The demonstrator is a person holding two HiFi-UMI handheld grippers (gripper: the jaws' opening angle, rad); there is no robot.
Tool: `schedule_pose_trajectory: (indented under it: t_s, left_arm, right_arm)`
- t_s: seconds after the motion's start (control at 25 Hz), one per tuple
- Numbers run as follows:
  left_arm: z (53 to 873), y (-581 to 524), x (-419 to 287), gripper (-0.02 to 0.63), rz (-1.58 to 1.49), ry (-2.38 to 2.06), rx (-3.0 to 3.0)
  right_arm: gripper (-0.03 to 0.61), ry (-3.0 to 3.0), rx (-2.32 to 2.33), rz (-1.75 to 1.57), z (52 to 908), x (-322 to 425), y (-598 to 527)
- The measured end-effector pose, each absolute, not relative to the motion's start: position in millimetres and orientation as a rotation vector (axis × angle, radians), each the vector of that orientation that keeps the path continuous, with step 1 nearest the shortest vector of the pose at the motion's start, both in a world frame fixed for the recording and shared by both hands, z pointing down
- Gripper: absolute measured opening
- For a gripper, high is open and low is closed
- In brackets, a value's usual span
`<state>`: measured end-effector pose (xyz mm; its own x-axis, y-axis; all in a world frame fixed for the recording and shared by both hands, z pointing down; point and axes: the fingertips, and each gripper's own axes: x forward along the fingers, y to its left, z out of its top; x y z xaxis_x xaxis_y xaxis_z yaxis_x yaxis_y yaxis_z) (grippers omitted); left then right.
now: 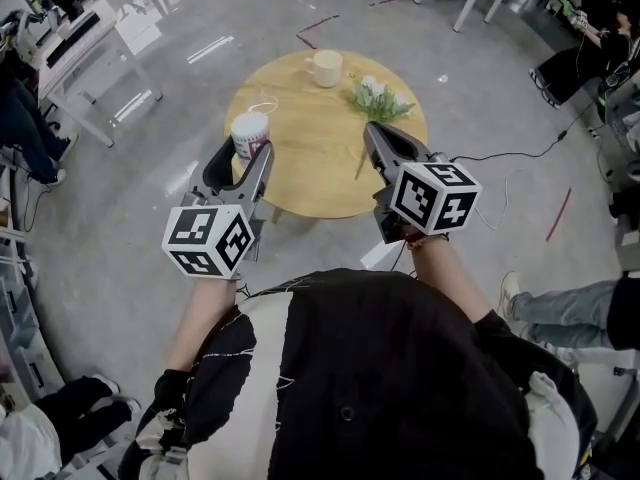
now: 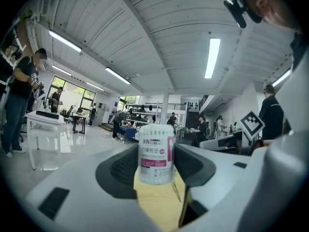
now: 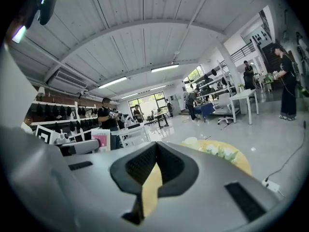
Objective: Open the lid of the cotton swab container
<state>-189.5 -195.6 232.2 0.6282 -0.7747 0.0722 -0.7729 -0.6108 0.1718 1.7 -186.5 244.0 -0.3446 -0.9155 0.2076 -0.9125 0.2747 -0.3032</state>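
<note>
The cotton swab container (image 1: 250,131), a white tub with a pink label, stands near the left edge of the round wooden table (image 1: 320,173). My left gripper (image 1: 250,154) has one jaw on each side of it. In the left gripper view the container (image 2: 156,153) fills the gap and both dark pads (image 2: 120,170) lie against its sides; its white lid sits on top. My right gripper (image 1: 371,130) hovers over the table's right half, apart from the container, its jaws pressed together. In the right gripper view the gripper (image 3: 155,170) holds nothing, and the container (image 3: 101,140) shows far left.
A white cup (image 1: 325,68) and a small bunch of flowers (image 1: 378,96) sit at the table's far side. A clear, glass-like item (image 1: 262,103) lies just beyond the container. White desks (image 1: 85,53) stand at the left. A seated person's legs (image 1: 560,308) and floor cables are at the right.
</note>
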Motion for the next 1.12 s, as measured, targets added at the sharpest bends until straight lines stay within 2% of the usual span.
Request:
schedule_pose_trajectory:
  t_s: [1.12]
  left_arm:
    - [240.3,-195.1,-194.8,0.242,-0.005,-1.286,2.655]
  right_arm:
    - [0.003,2.496,-1.841,-0.635,260.0,5.1,-180.7]
